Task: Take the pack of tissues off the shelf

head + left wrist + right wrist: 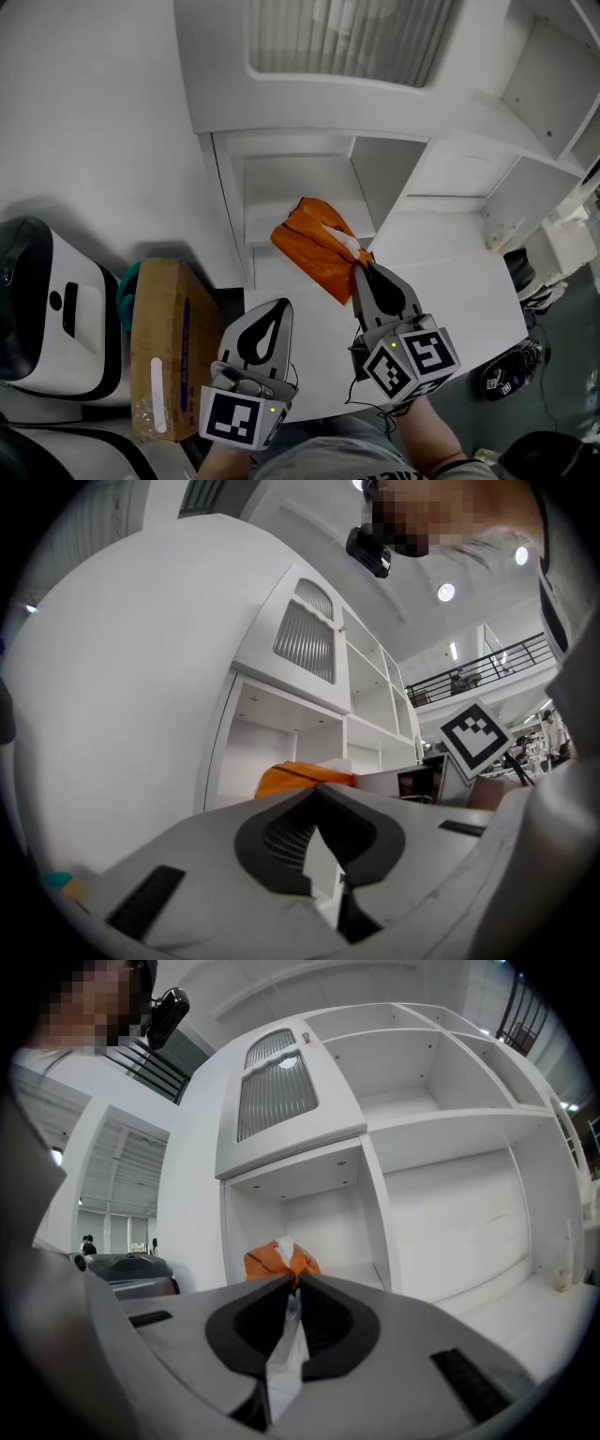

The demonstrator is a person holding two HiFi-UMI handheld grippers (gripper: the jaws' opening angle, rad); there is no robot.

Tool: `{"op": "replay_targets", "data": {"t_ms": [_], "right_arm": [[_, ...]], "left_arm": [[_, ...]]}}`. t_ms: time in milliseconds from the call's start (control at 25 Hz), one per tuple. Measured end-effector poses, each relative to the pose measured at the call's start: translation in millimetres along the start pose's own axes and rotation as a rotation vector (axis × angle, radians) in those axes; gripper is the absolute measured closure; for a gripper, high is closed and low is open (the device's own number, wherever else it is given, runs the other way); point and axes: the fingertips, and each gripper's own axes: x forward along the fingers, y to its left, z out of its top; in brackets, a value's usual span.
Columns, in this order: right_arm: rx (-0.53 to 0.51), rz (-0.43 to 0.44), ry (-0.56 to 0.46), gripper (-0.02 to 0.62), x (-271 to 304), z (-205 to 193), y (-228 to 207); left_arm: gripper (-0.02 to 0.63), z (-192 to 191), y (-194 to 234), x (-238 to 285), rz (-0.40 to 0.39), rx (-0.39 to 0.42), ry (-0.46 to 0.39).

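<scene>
Currently the step in hand reads as the withdrawal: bring the pack of tissues [314, 246] out of the shelf [232, 202] and toward the body.

Position: in the head view the orange pack hangs at the mouth of the lower left compartment, over the white surface [450, 272], at 11 o'clock from the tip of the right claw [363, 266]. I cannot tell whether its far corner touches the shelf floor.

Grip: the right claw's jaws are almost together, pinched on a thin white strip at the pack's near end. It may be tissue or wrapper flap; I cannot tell which. The right gripper view shows that strip running down between the pads, with the orange body beyond the tips and unsupported.

Other side: the left claw [282, 306] sits at 8 o'clock from the right one. Its tips meet with nothing between them, and it is well apart from the pack.

How to do it well (judgement):
- The hold is on a flap, not the body, so the pack can swing, or the strip can slip or tear.
- Draw level and slowly toward 6 o'clock, with no jerk and no wrist roll.
- Mind the compartment's side wall at 9 o'clock of the pack.
- If the pack sags, set it on the surface and regrip across the body, or bring the left claw underneath as support.
</scene>
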Motion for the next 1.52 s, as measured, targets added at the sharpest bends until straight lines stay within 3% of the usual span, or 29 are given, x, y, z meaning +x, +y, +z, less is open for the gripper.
{"op": "replay_targets", "data": {"t_ms": [160,360,520,1040,1520], "right_arm": [[0.005,0.001,-0.001,0.571,-18.8,-0.4,-2.8],[0.004,-0.012,-0.006,0.571,-48.2,-0.7,-7.3],[-0.005,-0.032,-0.012,0.571,-77.0,1.6,-14.3],[-0.009,-0.087,-0.050,0.572,-170.7,10.1,-37.9],[-0.011,-0.146,-0.070,0.572,-225.8,10.1,-60.5]], "left_arm": [[0.581,-0.1,-17.7,-3.2,-0.017,0.001,0.012],[0.581,6.8,-36.2,-6.7,-0.013,-0.005,-0.052],[0.581,8.9,-60.8,-12.9,-0.030,-0.002,-0.056],[0.581,17.7,-149.6,-26.7,-0.126,0.025,-0.050],[0.581,25.9,-203.3,-23.3,-0.199,0.052,-0.077]]}}
